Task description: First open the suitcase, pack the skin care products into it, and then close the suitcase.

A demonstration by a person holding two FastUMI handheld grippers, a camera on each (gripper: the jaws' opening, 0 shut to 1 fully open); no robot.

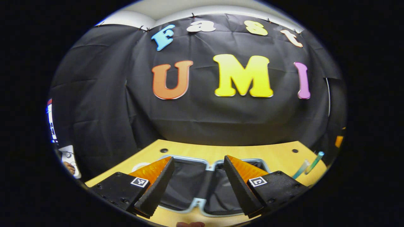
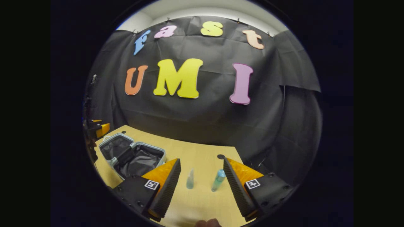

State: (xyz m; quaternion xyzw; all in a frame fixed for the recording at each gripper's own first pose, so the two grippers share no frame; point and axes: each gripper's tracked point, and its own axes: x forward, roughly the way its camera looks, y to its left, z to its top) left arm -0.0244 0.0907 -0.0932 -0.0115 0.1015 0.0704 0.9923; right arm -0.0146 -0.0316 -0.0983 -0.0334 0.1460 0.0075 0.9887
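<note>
suitcase [image 2: 132, 156] open (empty), bottles [image 2: 217, 179] outside

My left gripper [image 1: 199, 186] has orange fingers [image 1: 151, 170] faced with black ribbed pads, on black bodies that each carry a small black-and-white square marker; my right gripper [image 2: 202, 186] is coloured the same. The table [image 2: 195, 151] is pale yellow wood with dark round holes. On it, the suitcase [image 2: 132, 154] has a light grey-blue rim and black lining. To the right of the suitcase lie a clear pale bottle [image 2: 190, 179] and a translucent teal bottle [image 2: 218, 180] with a light blue cap.
</note>
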